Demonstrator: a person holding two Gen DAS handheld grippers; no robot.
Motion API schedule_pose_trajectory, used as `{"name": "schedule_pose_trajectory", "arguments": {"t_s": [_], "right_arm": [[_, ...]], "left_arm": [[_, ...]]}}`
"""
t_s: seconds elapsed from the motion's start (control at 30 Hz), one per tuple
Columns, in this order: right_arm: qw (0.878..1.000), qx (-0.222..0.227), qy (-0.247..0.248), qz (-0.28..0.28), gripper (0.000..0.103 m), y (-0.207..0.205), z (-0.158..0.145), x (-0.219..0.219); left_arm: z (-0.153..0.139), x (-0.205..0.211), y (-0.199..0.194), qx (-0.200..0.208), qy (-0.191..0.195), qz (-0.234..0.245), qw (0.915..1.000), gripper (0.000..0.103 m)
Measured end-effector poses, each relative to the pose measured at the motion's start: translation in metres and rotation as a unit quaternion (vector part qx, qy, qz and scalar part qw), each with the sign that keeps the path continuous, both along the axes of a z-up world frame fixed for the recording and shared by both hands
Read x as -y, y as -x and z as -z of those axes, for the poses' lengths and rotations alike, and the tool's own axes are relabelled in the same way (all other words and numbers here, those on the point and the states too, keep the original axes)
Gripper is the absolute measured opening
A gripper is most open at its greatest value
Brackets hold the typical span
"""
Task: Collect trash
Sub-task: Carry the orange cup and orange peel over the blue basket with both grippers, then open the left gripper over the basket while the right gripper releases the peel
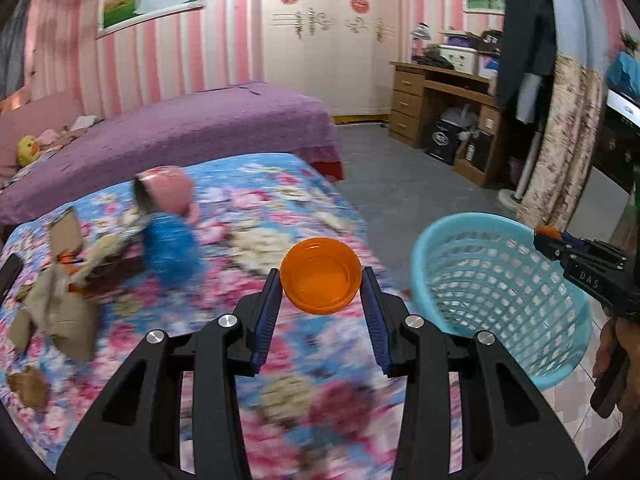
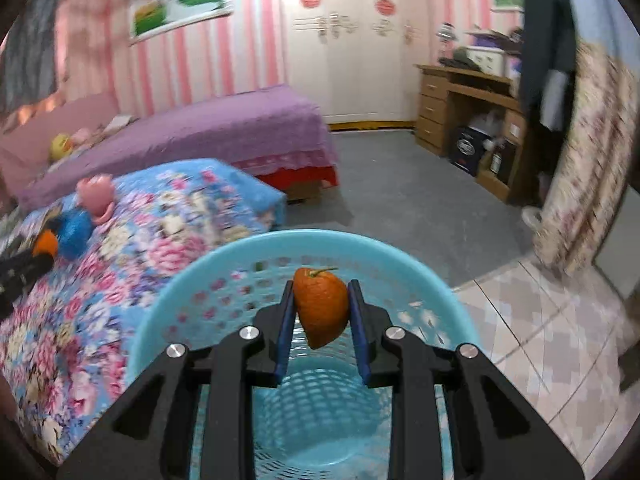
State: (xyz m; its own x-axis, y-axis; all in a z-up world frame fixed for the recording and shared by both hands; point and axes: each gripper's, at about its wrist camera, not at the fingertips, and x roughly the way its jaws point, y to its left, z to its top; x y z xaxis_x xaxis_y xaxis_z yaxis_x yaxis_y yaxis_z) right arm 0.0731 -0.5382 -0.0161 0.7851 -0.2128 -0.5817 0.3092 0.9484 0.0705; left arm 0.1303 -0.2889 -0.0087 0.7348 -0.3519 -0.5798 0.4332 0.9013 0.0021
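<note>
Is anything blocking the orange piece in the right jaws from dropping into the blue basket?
Nothing visible. The right gripper, shut on the orange peel, sits above the open mouth of the blue basket. From this view the inside looks empty, and nothing lies between peel and opening.

The blue basket stands open-topped just right of the floral bed, nothing covering its mouth. On the bed's far left, a plush toy and crumpled paper scraps crowd the surface; its near right stays bare.
</note>
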Motion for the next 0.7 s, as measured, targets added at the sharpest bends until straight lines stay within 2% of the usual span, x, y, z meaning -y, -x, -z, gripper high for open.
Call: {"name": "schedule_pose_trajectory", "arguments": {"t_s": [0.23,0.43,0.47,0.5,0.57,0.7], "right_arm": [[1.000,0.001,0.011,0.021,0.026,0.009,0.002,0.011],[0.999,0.019,-0.009,0.043,0.026,0.015,0.003,0.023],[0.999,0.020,-0.013,0.045,0.026,0.015,0.004,0.025],[0.999,0.019,-0.014,0.045,0.026,0.015,0.005,0.025],[0.999,0.017,-0.014,0.045,0.026,0.014,0.007,0.025],[0.999,0.014,-0.012,0.044,0.026,0.014,0.008,0.023]], "left_arm": [[0.016,0.074,0.002,-0.023,-0.009,0.046,0.9986,0.039],[0.029,0.110,-0.002,-0.048,-0.025,0.069,0.9962,0.039],[0.030,0.111,-0.002,-0.047,-0.023,0.070,0.9962,0.049],[0.031,0.111,-0.002,-0.047,-0.023,0.070,0.9962,0.065],[0.030,0.109,-0.003,-0.041,-0.020,0.060,0.9971,0.080],[0.025,0.093,-0.008,-0.030,-0.021,0.043,0.9984,0.089]]}}
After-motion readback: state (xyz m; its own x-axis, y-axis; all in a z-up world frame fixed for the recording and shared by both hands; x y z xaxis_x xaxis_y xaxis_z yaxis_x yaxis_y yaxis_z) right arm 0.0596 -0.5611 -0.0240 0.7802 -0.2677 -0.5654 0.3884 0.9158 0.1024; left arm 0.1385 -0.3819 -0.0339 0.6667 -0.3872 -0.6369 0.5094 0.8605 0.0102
